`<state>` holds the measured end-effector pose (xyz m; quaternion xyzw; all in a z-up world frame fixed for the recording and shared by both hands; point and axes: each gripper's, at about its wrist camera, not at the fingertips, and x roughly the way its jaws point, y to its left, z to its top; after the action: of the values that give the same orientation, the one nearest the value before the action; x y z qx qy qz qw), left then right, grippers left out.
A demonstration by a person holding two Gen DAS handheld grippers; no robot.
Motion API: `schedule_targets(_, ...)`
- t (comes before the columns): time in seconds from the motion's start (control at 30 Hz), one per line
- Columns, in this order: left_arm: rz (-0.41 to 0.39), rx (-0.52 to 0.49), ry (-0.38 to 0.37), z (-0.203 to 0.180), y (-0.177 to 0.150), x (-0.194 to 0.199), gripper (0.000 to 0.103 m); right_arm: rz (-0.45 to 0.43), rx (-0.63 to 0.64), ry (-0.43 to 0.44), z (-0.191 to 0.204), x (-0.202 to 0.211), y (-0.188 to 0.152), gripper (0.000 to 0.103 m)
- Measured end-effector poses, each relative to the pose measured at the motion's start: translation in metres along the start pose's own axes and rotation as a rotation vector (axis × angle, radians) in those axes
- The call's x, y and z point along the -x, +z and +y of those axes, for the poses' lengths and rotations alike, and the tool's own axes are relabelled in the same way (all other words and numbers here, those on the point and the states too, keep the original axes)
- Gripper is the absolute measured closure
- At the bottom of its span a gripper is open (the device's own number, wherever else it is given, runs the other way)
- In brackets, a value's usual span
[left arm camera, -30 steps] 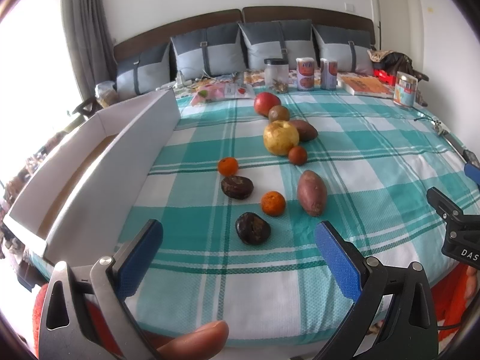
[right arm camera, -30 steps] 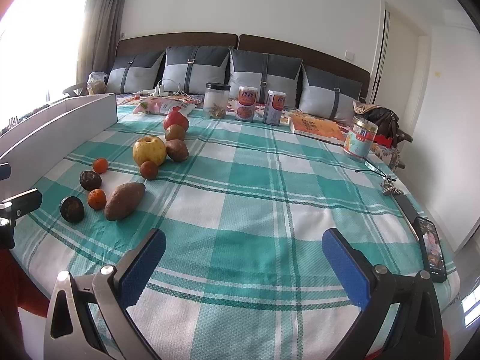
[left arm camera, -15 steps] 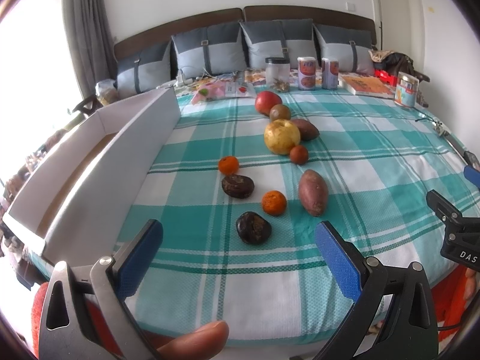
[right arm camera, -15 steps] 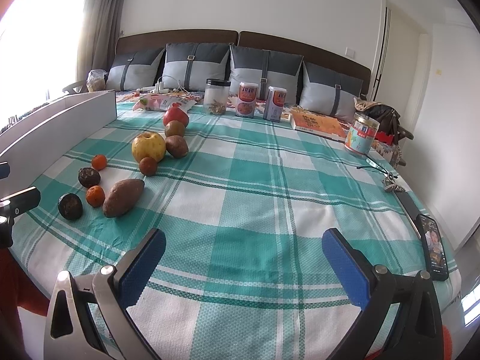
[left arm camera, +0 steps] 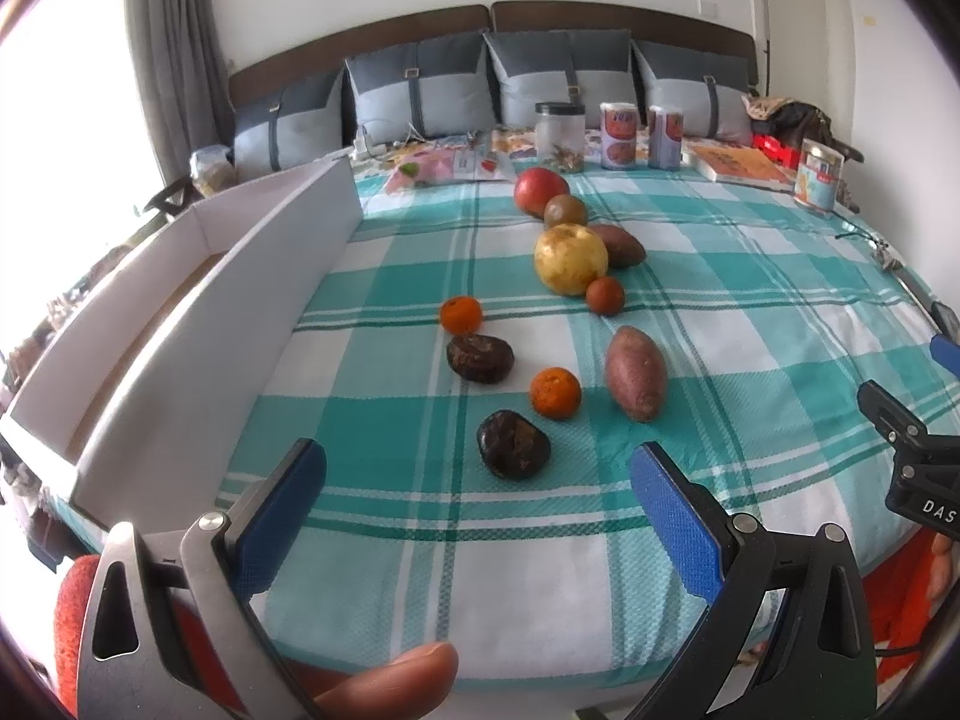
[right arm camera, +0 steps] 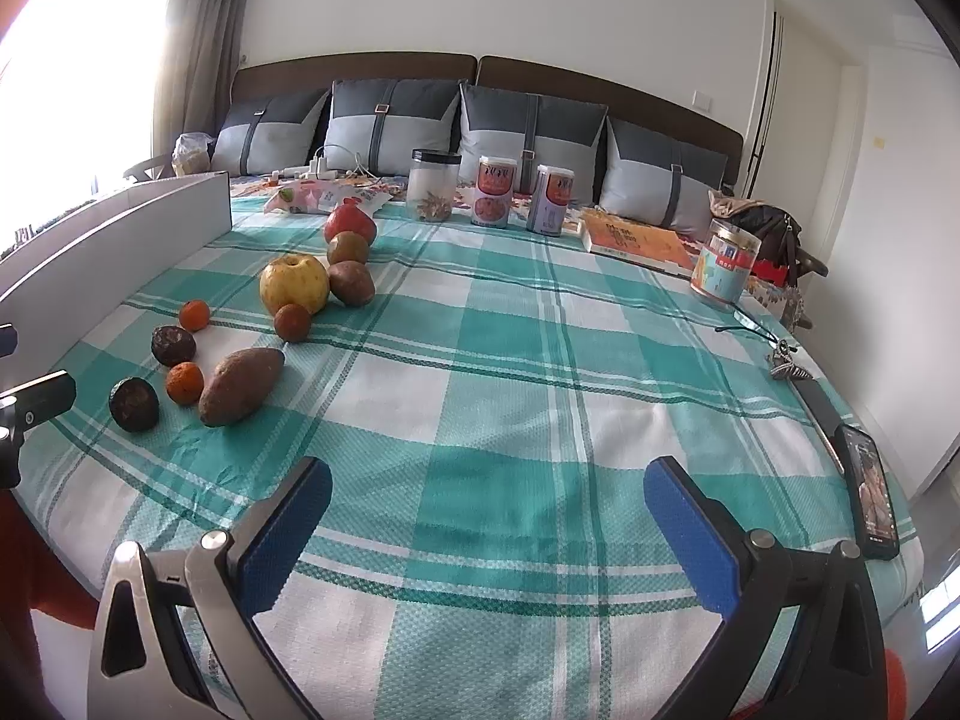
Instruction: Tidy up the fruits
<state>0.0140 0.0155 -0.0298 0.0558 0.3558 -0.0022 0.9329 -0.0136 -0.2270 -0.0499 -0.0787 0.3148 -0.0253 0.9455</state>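
Note:
Several fruits lie in a loose line on the teal checked bedspread (left arm camera: pixel 750 312): a dark wrinkled fruit (left arm camera: pixel 512 443), an orange (left arm camera: pixel 555 392), a sweet potato (left arm camera: pixel 635 372), a second dark fruit (left arm camera: pixel 479 358), a small orange (left arm camera: pixel 461 314), a yellow apple (left arm camera: pixel 570 258) and a red fruit (left arm camera: pixel 540 189). My left gripper (left arm camera: pixel 477 498) is open and empty, just short of the nearest dark fruit. My right gripper (right arm camera: pixel 487 516) is open and empty over bare bedspread; the fruits lie to its left, with the sweet potato (right arm camera: pixel 240 378) nearest.
A long white cardboard box (left arm camera: pixel 198 300) stands open along the left edge. Jars and cans (left arm camera: pixel 618 135), a book (left arm camera: pixel 738 165) and pillows (left arm camera: pixel 420 90) sit at the head. A phone (right arm camera: pixel 873 498) lies at the right edge.
Both grippers have crept slightly forward toward the fruits. Both stay open, and nothing on the bed has moved.

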Motion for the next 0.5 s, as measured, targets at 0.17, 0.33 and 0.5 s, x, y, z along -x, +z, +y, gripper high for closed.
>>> schedule_targets(0.17, 0.019, 0.009, 0.009, 0.005, -0.004, -0.008, 0.001, 0.024, 0.0, 0.002, -0.001, -0.005, -0.002, 0.0)
schedule_targets(0.33, 0.064, 0.025, 0.03, 0.012, -0.012, -0.026, 0.001, 0.057, -0.012, 0.007, -0.003, -0.011, -0.005, 0.0)
schedule_targets(0.5, 0.112, 0.031, 0.033, 0.017, -0.02, -0.042, 0.001, 0.07, -0.016, 0.014, -0.003, -0.015, -0.007, 0.0)
